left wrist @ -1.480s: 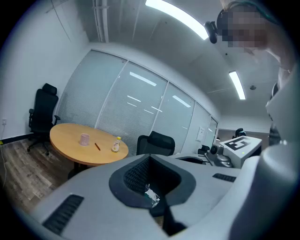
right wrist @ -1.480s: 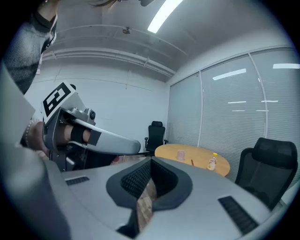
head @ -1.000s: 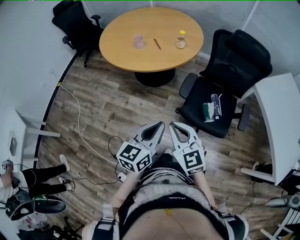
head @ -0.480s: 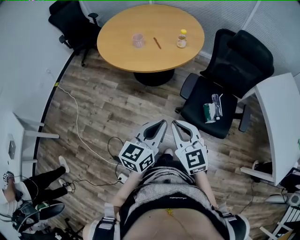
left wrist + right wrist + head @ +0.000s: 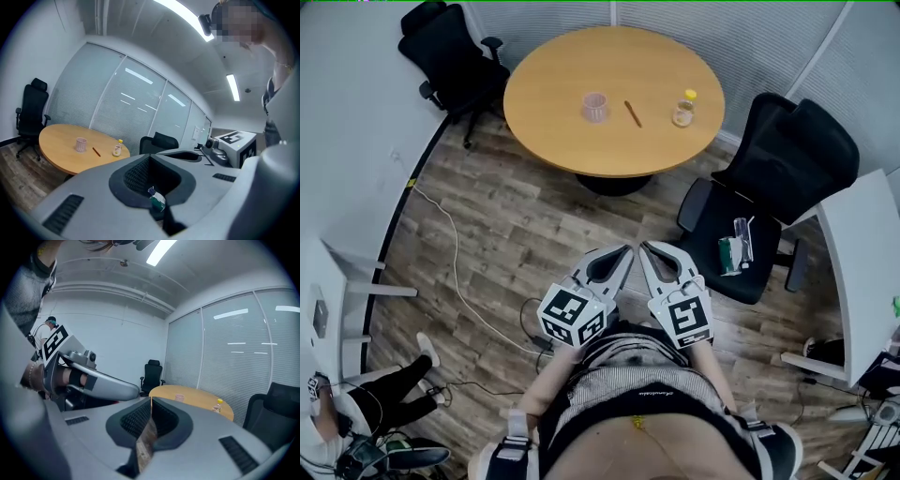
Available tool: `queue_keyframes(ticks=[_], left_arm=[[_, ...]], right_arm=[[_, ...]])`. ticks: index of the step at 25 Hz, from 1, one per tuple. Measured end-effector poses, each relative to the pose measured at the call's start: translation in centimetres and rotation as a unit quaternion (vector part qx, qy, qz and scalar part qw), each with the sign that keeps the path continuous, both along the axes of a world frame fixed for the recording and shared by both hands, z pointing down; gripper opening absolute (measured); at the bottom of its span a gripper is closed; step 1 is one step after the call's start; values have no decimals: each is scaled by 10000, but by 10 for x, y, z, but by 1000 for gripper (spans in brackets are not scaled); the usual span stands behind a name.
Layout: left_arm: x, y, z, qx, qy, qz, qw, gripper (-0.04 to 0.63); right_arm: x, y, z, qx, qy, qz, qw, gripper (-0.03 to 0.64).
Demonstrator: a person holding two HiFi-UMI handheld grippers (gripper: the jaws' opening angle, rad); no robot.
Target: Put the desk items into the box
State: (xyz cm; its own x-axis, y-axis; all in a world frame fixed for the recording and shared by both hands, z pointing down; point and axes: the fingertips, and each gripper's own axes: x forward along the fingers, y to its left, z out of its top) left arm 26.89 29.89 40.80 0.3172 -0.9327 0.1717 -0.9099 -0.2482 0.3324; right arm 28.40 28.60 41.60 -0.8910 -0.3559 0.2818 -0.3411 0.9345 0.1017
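A: Grippers?
B: Lower centre of the head view, close to the person's body. Left gripper and right gripper sit side by side. Both have their jaws closed, with nothing between them.
A: Desk items?
B: Right of centre, a green packet lies on a black chair. At upper centre, the round table carries a pink cup, a pencil and a yellow-capped bottle, each apart from the others.
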Motion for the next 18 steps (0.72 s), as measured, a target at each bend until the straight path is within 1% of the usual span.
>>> queue_keyframes(ticks=[4,7,13,18], left_arm=[[-35,-9,4,-70,93,-6,9999,18],[-54,-14,6,-102,113,36,9999,18],[-84,-17,9,-122,182,66,9997,18],[-98,-16,9,-92,214,116,9997,18]], right_arm=[[-34,-11,-1,-7,8,-17,10000,23],[-54,-14,1,-26,63,-35,10000,23],[-82,-15,6,-5,160,21,9999,23],[-96,-19,9,112,131,103,9998,23]])
